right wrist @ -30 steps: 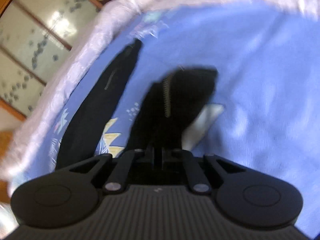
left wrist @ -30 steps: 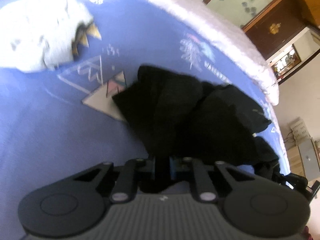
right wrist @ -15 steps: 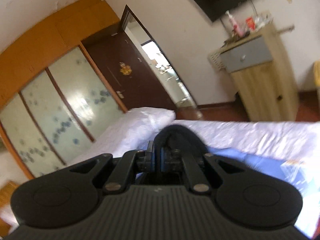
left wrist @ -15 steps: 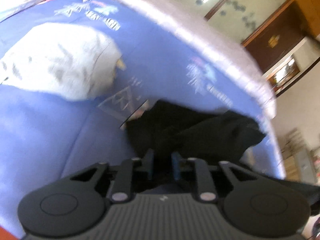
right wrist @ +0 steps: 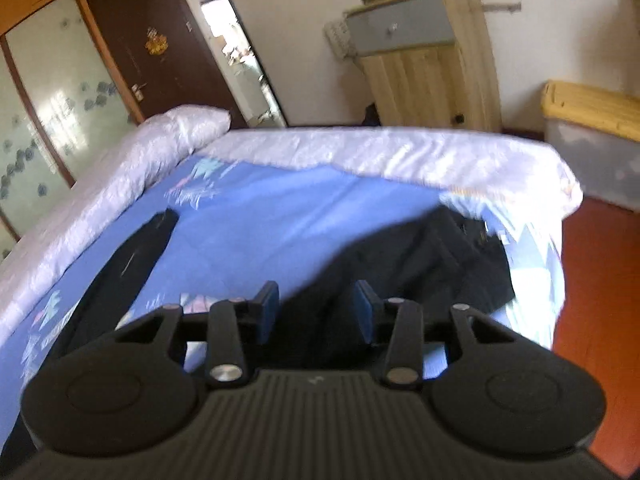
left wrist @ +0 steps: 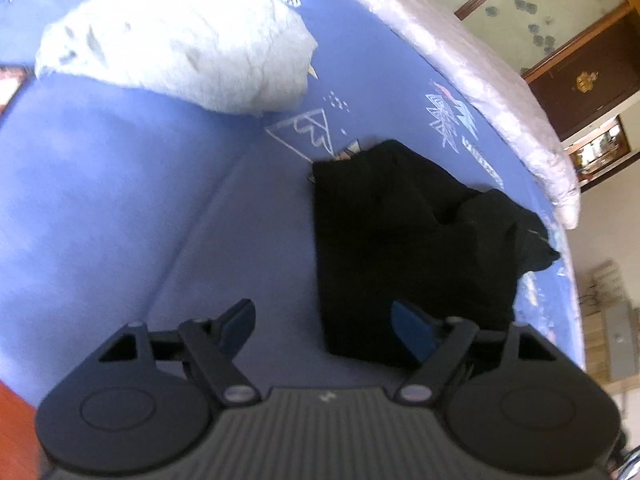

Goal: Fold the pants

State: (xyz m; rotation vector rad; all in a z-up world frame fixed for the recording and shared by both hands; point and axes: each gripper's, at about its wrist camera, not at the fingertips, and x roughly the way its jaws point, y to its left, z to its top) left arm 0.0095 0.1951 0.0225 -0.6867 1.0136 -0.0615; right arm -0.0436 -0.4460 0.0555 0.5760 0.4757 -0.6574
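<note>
Both grippers are opening and hold nothing: left gripper (left wrist: 322,328) and right gripper (right wrist: 316,306). Pants (left wrist: 404,248) lie bunched, roughly folded over, near the right edge of the bed (left wrist: 120,200); tidying and more folds likely remain.

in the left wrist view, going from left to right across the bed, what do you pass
white pillow → white triangle print on the blue sheet → black pants → pale quilted bed edge → dark wooden door

Lettering on the blue bedsheet (left wrist: 120,208) — blurred, no legible text
</note>
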